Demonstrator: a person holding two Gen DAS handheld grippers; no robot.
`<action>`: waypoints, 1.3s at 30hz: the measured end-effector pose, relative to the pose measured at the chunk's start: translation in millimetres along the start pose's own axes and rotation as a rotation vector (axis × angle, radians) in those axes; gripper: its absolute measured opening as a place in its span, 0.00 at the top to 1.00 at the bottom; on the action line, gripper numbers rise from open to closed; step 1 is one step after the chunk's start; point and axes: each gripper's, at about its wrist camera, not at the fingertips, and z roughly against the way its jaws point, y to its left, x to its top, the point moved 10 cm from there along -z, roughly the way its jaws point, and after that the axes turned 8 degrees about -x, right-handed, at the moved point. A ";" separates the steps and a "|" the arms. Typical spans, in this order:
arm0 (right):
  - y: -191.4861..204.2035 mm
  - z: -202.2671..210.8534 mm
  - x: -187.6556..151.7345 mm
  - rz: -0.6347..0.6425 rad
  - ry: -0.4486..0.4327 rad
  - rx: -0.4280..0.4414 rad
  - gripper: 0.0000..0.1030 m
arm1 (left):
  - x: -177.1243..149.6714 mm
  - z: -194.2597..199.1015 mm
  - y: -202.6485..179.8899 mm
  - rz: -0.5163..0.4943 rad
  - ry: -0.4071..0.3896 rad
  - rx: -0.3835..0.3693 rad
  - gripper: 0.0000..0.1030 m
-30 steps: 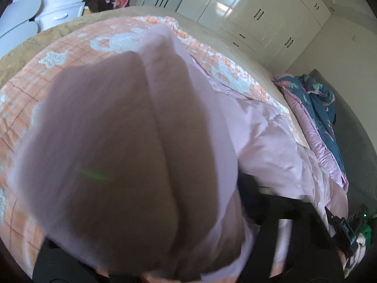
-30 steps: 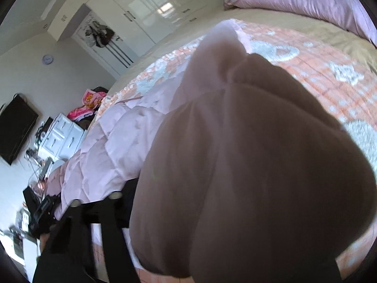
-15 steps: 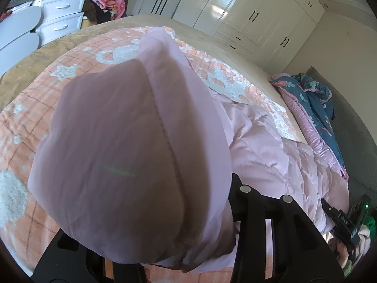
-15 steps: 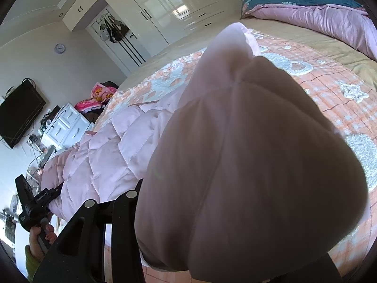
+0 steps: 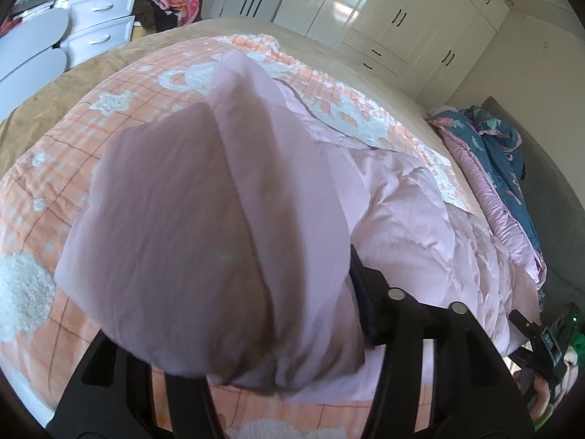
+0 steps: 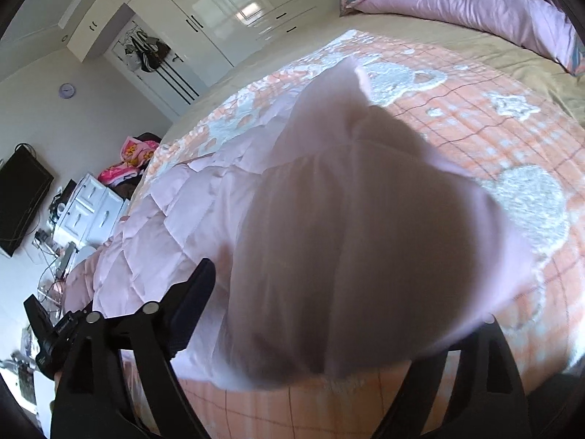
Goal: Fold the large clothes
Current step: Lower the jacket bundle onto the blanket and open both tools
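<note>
My left hand-held gripper [image 5: 252,333] is clamped on a bunched fold of the pink quilted jacket [image 5: 413,219], which lies across the orange checked bedspread [image 5: 47,183]. My right hand-held gripper [image 6: 329,358] likewise grips a raised fold of it, jaws apart around the cloth.

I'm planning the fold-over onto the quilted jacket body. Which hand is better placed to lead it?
Left, probably: the left gripper's visible finger presses the lifted fold of the pink jacket, while the right gripper's visible finger sits slightly off it.
</note>
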 end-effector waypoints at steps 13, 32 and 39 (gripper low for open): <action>-13.0 32.1 -13.2 0.030 -0.013 -0.068 0.04 | -6.8 15.4 -1.5 0.011 0.002 -0.013 0.22; -13.0 55.4 -11.3 0.065 -0.068 -0.104 0.04 | -11.1 58.2 3.8 0.009 -0.034 0.041 0.09; -11.5 64.3 -7.7 0.081 -0.094 -0.117 0.04 | -2.7 81.4 3.0 -0.019 -0.077 0.068 0.09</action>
